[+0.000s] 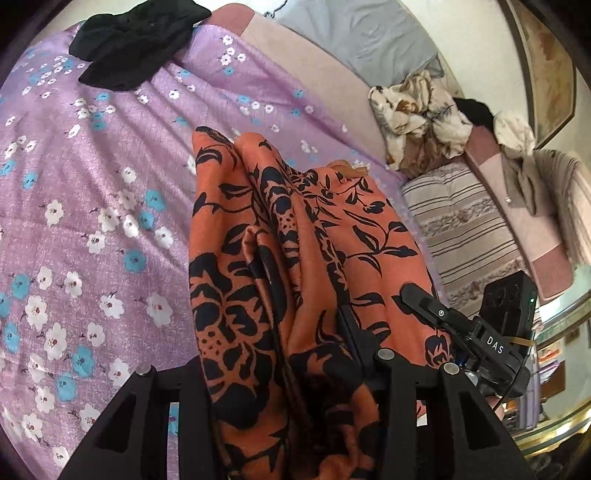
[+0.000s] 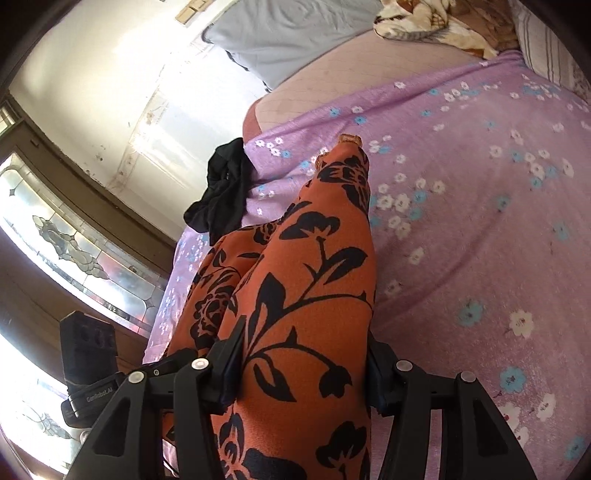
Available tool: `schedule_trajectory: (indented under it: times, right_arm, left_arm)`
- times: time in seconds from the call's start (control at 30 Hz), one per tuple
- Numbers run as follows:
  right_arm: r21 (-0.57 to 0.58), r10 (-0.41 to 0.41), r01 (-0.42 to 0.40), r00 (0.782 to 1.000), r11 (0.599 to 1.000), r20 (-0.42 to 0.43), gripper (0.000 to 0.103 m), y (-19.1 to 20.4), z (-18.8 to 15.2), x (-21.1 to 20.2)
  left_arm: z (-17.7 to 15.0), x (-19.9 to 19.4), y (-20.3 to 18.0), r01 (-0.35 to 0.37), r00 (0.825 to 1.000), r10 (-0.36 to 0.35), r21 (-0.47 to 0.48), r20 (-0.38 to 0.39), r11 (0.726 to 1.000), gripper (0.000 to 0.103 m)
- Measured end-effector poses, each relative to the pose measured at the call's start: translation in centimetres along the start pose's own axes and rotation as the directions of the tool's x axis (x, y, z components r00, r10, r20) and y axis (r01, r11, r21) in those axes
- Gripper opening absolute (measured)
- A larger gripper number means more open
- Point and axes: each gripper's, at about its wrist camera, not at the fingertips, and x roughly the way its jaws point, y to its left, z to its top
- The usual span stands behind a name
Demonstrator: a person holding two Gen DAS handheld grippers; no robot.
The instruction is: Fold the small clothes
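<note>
Left gripper (image 1: pixel 306 350) clenched on bunched folds of the orange garment with black floral print (image 1: pixel 295 258), cloth draping forward from the jaws onto the lilac flowered bedsheet (image 1: pixel 92 221)

Right gripper (image 2: pixel 299 365) likewise clamped on the same garment (image 2: pixel 303 288)

Crumpled black garment (image 1: pixel 136 44) far ahead-left of the left gripper; grey pillow (image 2: pixel 288 33) beyond

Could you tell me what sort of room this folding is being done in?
Most likely a bedroom at home: the orange floral garment hangs over a bed with a purple flowered sheet, a grey pillow lies at its far end, and a leaded glass window stands beside it.
</note>
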Motion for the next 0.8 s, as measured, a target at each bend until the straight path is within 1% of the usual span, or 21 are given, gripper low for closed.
schedule_trajectory:
  times: [0.2,0.27,0.4,0.53,0.8]
  right_arm:
    - [-0.024,-0.029,0.027,0.998,0.999,-0.06,0.057,-0.4,-0.4,2.5]
    - [-0.04,-0.045,0.042,0.996,0.998,-0.079,0.057,-0.6,-0.5,3.2]
    - [-0.033,-0.05,0.047,0.994,0.998,-0.102,0.057,-1.3,-0.8,3.6]
    - [-0.031,-0.063,0.059,0.99,0.998,-0.128,0.057,-2.1,-1.1,3.9]
    - [-0.043,-0.084,0.078,0.986,0.996,-0.142,0.061,-2.3,-1.1,4.2]
  left_arm:
    - [-1.2,1.1,0.8,-0.09,0.996,0.089,-0.009,-0.027,0.996,0.044]
    - [-1.6,1.2,0.8,-0.109,0.994,0.109,-0.002,-0.024,0.994,0.044]
    - [-2.2,1.2,0.2,-0.151,0.989,0.151,0.019,-0.008,0.988,0.044]
    - [-2.6,1.4,-0.6,-0.206,0.979,0.206,0.05,0.01,0.977,0.044]
    - [-2.6,2.0,-1.8,-0.3,0.954,0.296,0.1,0.052,0.949,0.046]
